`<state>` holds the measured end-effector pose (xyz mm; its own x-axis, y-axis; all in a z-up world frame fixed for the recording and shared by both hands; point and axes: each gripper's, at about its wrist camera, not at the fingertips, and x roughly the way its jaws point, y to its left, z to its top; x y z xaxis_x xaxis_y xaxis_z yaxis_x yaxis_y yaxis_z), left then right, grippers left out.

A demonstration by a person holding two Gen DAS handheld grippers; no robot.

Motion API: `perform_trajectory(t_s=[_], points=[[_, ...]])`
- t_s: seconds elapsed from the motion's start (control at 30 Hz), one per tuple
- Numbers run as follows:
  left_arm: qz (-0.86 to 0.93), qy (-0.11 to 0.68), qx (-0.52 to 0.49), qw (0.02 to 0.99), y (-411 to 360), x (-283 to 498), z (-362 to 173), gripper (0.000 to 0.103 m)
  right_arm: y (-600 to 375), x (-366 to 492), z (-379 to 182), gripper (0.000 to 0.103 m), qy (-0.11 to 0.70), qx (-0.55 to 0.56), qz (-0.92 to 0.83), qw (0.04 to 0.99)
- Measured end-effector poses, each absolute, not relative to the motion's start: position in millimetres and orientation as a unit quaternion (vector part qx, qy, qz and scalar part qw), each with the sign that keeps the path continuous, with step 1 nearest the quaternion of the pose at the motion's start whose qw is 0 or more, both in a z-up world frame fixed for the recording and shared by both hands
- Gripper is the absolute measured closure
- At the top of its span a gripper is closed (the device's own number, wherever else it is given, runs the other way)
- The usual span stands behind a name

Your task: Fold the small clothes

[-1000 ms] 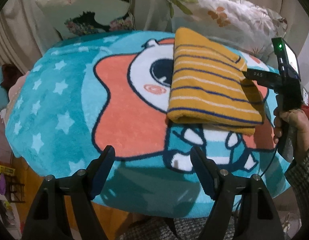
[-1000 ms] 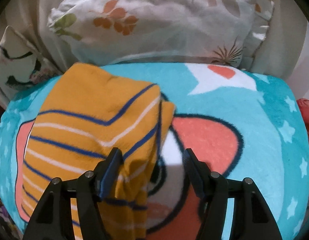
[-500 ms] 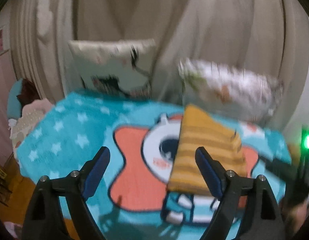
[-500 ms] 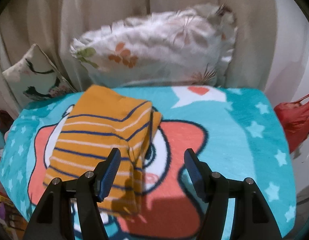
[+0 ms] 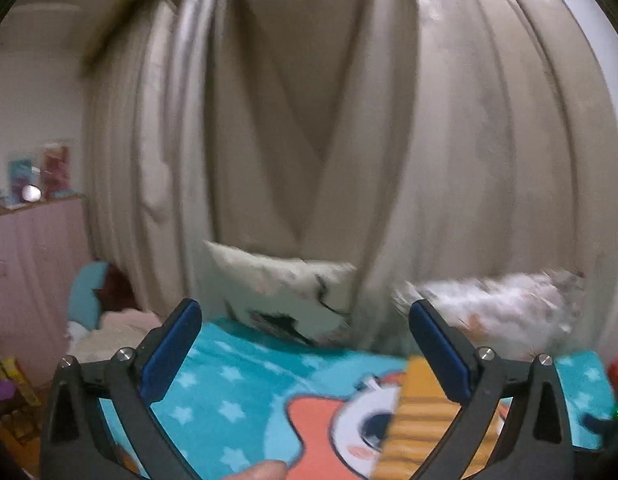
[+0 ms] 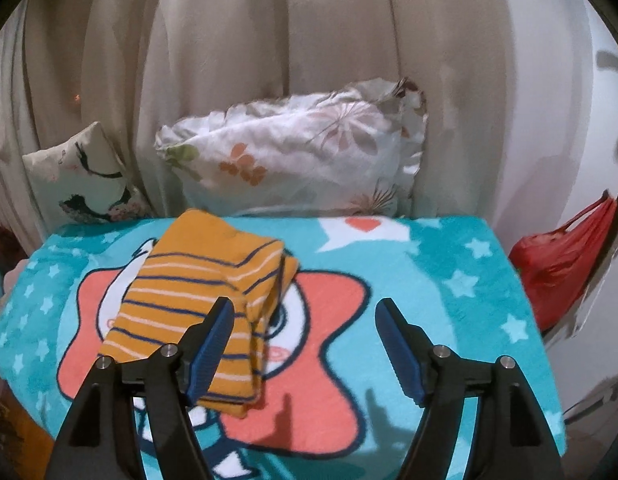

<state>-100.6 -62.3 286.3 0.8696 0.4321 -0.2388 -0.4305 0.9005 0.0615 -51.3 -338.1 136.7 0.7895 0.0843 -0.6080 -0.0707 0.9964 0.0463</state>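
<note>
A folded mustard-yellow garment with blue and white stripes (image 6: 197, 300) lies on a teal cartoon blanket (image 6: 449, 272), left of centre in the right wrist view. It shows blurred at the lower right of the left wrist view (image 5: 417, 424). My right gripper (image 6: 305, 340) is open and empty, held back from the garment and above the blanket. My left gripper (image 5: 305, 348) is open and empty, lifted and tilted up toward the curtain.
Two patterned pillows (image 6: 293, 160) (image 6: 85, 176) lean against a beige curtain (image 6: 309, 40) behind the blanket. A red bag (image 6: 561, 264) sits at the right. A pink cabinet (image 5: 33, 272) and soft items (image 5: 105, 320) are at the left.
Both grippers have pulled back and up from the folded garment. The left view has tilted up to the curtain; the garment now lies farther from the right gripper.
</note>
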Motion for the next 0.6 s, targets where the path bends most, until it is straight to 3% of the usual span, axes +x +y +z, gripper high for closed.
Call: perform_trajectory(t_s=[0.2, 0.37, 0.6], points=[[0.121, 0.255, -0.028, 0.959, -61.9, -67.8, 268.9, 0.0, -327.8, -50.6, 117.7, 0.026, 0.351, 0.029, 0.063, 0.934], [0.065, 0.34, -0.096, 0.933, -60.8, -62.7, 222.9, 0.0, -325.9, -52.1, 108.1, 0.026, 0.367, 0.029, 0.057, 0.928], [0.08, 0.375, -0.076, 0.92, -61.8, -77.5, 189.1, 0.0, -310.3, -65.0, 110.6, 0.026, 0.378, 0.013, 0.056, 0.924]])
